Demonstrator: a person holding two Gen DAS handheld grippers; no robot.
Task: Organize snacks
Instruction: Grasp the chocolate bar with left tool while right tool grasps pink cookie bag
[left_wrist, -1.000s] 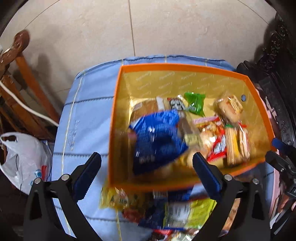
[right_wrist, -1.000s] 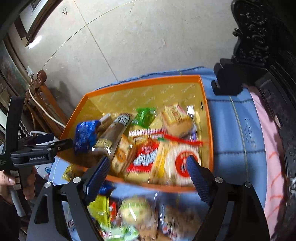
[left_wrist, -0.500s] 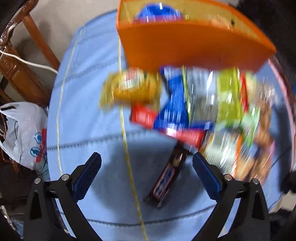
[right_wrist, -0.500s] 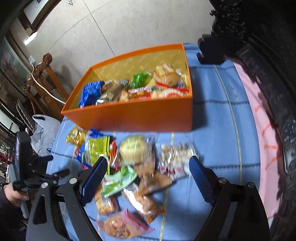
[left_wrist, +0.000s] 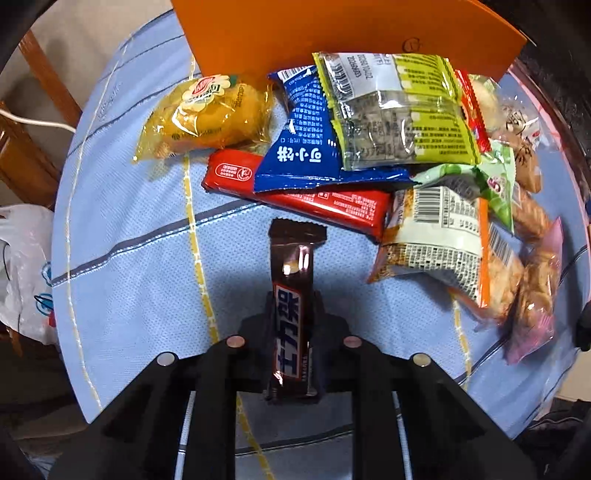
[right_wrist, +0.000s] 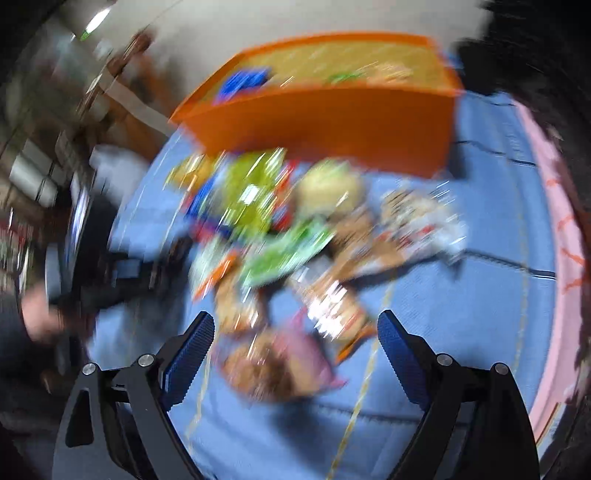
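Note:
A brown chocolate bar (left_wrist: 291, 295) lies lengthwise on the blue tablecloth (left_wrist: 140, 229), and my left gripper (left_wrist: 291, 306) is shut on its lower half. Beyond it are loose snacks: a yellow packet (left_wrist: 207, 114), a blue packet (left_wrist: 306, 147), a red bar (left_wrist: 332, 201) and a green-yellow packet (left_wrist: 402, 110). The orange box (left_wrist: 332, 33) stands behind them. The right wrist view is blurred. There my right gripper (right_wrist: 295, 321) hangs open above a pink-wrapped snack (right_wrist: 284, 362) at the near edge of the pile, with the orange box (right_wrist: 332, 122) behind.
A wooden chair (left_wrist: 22, 147) and a white plastic bag (left_wrist: 22, 273) are off the table's left side. A pink cloth edge (right_wrist: 561, 258) and dark carved furniture border the right. The person's hand (right_wrist: 40, 321) shows at the left of the right wrist view.
My left gripper came down from over the box to the tablecloth and shut on the chocolate bar. My right gripper moved back from the box over the loose pile, still open.

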